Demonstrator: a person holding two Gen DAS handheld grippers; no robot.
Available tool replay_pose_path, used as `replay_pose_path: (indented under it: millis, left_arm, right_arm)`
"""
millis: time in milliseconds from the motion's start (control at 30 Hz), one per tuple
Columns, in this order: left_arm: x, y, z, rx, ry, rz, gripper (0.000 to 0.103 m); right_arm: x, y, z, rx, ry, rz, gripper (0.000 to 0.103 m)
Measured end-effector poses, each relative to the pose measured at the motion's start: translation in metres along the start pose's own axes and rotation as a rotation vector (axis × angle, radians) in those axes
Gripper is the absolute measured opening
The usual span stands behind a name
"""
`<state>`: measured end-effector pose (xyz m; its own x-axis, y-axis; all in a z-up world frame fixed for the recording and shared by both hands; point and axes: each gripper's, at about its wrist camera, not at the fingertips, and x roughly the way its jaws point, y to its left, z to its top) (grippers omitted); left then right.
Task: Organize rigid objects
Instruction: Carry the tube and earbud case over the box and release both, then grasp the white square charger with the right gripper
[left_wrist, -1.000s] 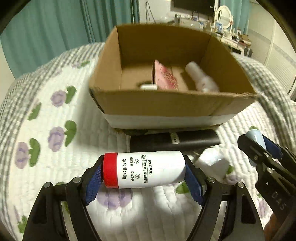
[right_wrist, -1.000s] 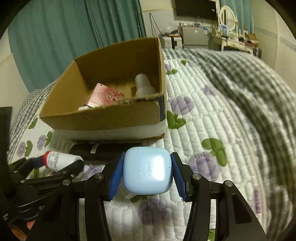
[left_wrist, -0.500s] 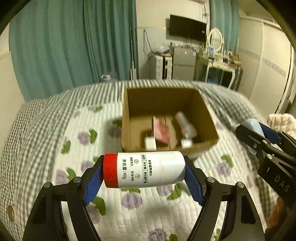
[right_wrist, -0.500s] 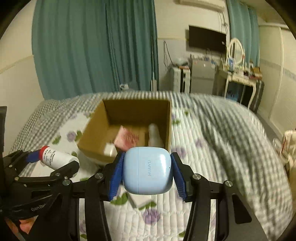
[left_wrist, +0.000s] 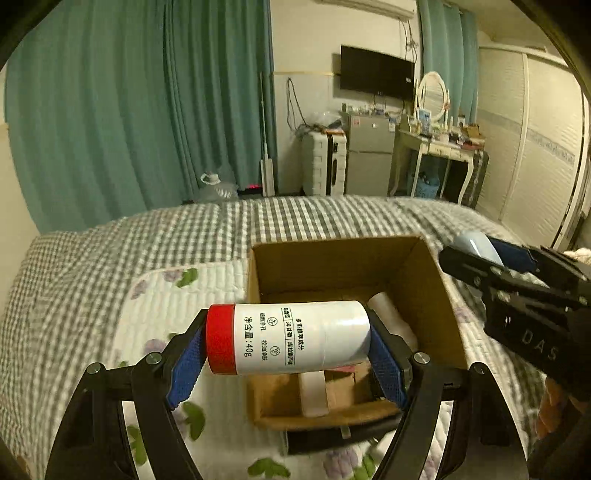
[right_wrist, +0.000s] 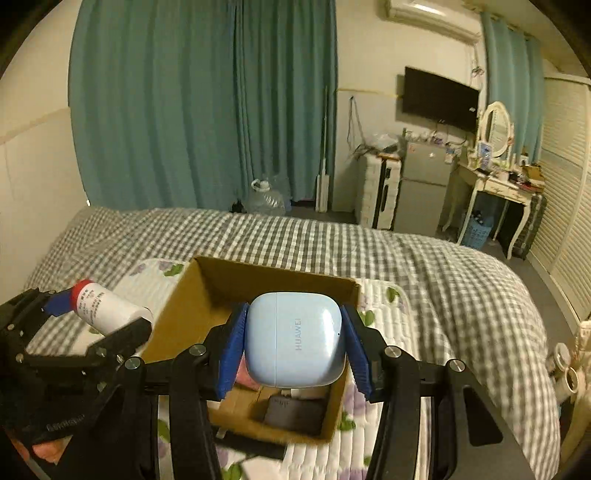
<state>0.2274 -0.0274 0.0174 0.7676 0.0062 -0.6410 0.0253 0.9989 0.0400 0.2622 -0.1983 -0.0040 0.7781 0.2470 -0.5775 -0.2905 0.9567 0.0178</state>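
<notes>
My left gripper (left_wrist: 286, 352) is shut on a white tube with a red cap (left_wrist: 288, 341), held sideways above the near left part of an open cardboard box (left_wrist: 447, 306) on the bed. My right gripper (right_wrist: 295, 347) is shut on a light blue earbuds case (right_wrist: 295, 341), held above the same box (right_wrist: 207, 284). In the left wrist view the right gripper shows at the right with the case (left_wrist: 476, 243). In the right wrist view the tube (right_wrist: 105, 306) shows at the left. A white bottle (left_wrist: 389, 314), a pink item (right_wrist: 245, 373) and a grey item (right_wrist: 291, 408) lie in the box.
A black cylinder (left_wrist: 332, 439) lies on the flowered quilt (left_wrist: 159, 295) against the box's near side. The bed has a checked cover (right_wrist: 443, 266). Beyond it stand teal curtains (left_wrist: 140, 110), a small fridge (left_wrist: 369, 158), a dressing table (right_wrist: 498, 184) and a water jug (right_wrist: 264, 197).
Both grippers have risen with their loads and moved from in front of the box to above it. The black cylinder now lies low in the left wrist view.
</notes>
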Motion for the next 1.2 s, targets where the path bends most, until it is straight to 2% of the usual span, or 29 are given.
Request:
replay_pose_path:
  millis: [100,233,333,467,533,733,867,1033,1200]
  left_arm:
    - [0.036,-0.011,-0.005,0.048,0.064,0.033,0.08]
    - [0.065,-0.017,-0.013,0.048,0.083,0.006,0.08]
    - [0.075,-0.019,-0.019,0.045,0.088,-0.003,0.08]
    - [0.07,-0.02,-0.022,0.048,0.057,-0.027,0.081]
    - [0.064,-0.02,-0.021,0.04,0.057,-0.037,0.082]
    - [0.015,-0.019,-0.012,0.034,0.006,-0.022,0.082]
    - [-0.037,-0.013,-0.005,0.018,-0.046,-0.021,0.083]
    - [-0.095,-0.008,-0.003,0.012,-0.086,-0.022,0.084]
    - [-0.136,-0.007,-0.016,0.024,-0.1,-0.024,0.084]
  right_arm:
    - [0.037,-0.007,-0.005,0.022,0.035,0.009,0.05]
    - [0.075,-0.01,-0.015,0.021,0.064,-0.022,0.05]
    - [0.091,-0.012,-0.02,0.015,0.07,-0.017,0.05]
    - [0.093,-0.013,-0.026,0.022,0.065,0.034,0.051]
    - [0.081,-0.017,-0.025,0.043,0.028,0.029,0.074]
    - [0.027,-0.026,-0.007,0.055,-0.045,0.0,0.08]
    - [-0.027,-0.024,0.002,0.036,-0.073,-0.013,0.086]
    - [-0.088,-0.016,0.005,0.006,-0.076,-0.014,0.088]
    - [-0.133,-0.004,-0.01,-0.036,-0.052,0.007,0.088]
